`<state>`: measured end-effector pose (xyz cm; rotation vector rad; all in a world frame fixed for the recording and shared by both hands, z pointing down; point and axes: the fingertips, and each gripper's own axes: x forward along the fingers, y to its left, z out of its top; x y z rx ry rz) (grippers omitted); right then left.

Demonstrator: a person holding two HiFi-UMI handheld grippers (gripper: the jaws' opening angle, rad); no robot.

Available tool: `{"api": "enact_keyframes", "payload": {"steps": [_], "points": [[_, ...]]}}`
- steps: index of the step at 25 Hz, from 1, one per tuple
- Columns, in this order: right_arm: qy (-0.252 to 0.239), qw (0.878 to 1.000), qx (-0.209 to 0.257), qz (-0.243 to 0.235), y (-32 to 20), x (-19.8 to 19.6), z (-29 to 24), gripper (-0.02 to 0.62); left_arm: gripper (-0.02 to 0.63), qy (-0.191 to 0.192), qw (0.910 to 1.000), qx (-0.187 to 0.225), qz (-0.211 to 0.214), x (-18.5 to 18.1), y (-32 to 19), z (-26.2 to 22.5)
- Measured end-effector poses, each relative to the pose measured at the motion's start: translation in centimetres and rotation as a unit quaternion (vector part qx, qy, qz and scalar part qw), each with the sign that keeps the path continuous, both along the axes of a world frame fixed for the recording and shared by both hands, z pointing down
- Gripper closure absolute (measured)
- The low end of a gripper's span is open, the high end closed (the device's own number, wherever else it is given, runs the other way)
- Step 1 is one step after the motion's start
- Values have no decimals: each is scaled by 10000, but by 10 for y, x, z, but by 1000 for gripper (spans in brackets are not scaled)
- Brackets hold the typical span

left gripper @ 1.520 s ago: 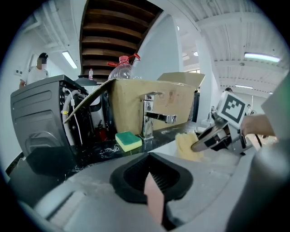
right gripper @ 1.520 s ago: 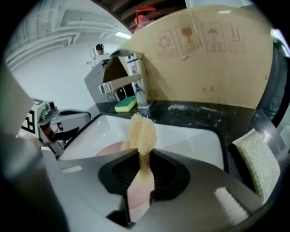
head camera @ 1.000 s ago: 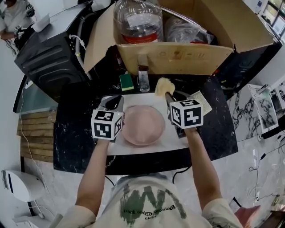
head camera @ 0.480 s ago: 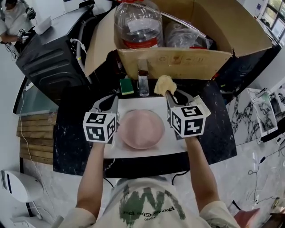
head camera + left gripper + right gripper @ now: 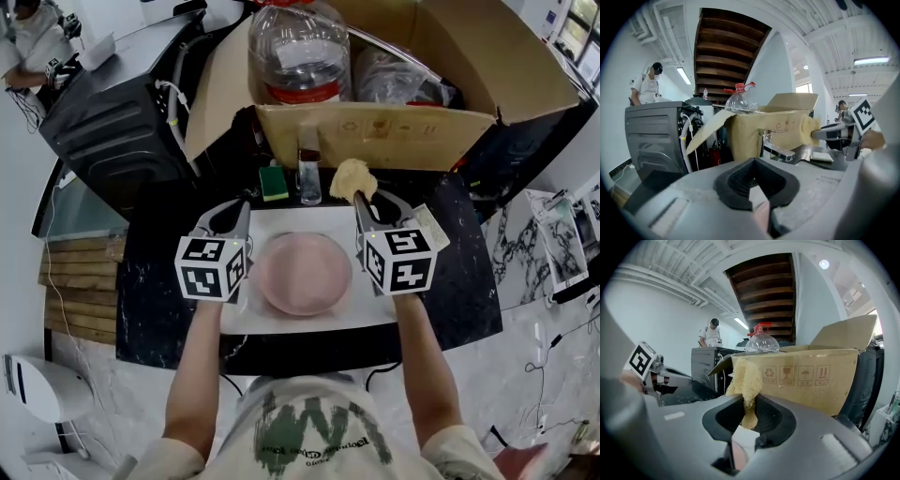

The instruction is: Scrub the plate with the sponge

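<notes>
A pink plate point(image 5: 302, 272) lies on a white board point(image 5: 281, 319) on the black counter. My right gripper point(image 5: 360, 199) is past the plate's far right rim, shut on a yellow sponge point(image 5: 353, 178) that sticks up beyond its tips. In the right gripper view the sponge point(image 5: 745, 380) is pinched in the gripper point(image 5: 750, 416). My left gripper point(image 5: 225, 217) hangs by the plate's left edge, apart from it. It is shut with nothing between its pads point(image 5: 740, 180). From there the yellow sponge point(image 5: 808, 129) shows at right.
Behind the board stand a green sponge point(image 5: 274, 183) and a tap point(image 5: 309, 173). A big cardboard box point(image 5: 375, 127) with a water bottle point(image 5: 300, 47) blocks the back. A black machine point(image 5: 122, 112) stands at left. A paper card point(image 5: 429, 225) lies at right.
My left gripper has drawn a little to the left, off the plate's edge. The right gripper and its sponge have barely moved.
</notes>
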<state>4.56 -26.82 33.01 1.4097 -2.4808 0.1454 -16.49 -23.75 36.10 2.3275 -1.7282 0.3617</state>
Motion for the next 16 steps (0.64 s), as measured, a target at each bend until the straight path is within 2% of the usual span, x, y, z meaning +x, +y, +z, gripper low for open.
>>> {"api": "enact_keyframes", "payload": {"steps": [16], "points": [[71, 9999, 39, -92, 0, -4, -2, 534, 601, 12, 10000, -27, -33, -3, 1, 1]]}}
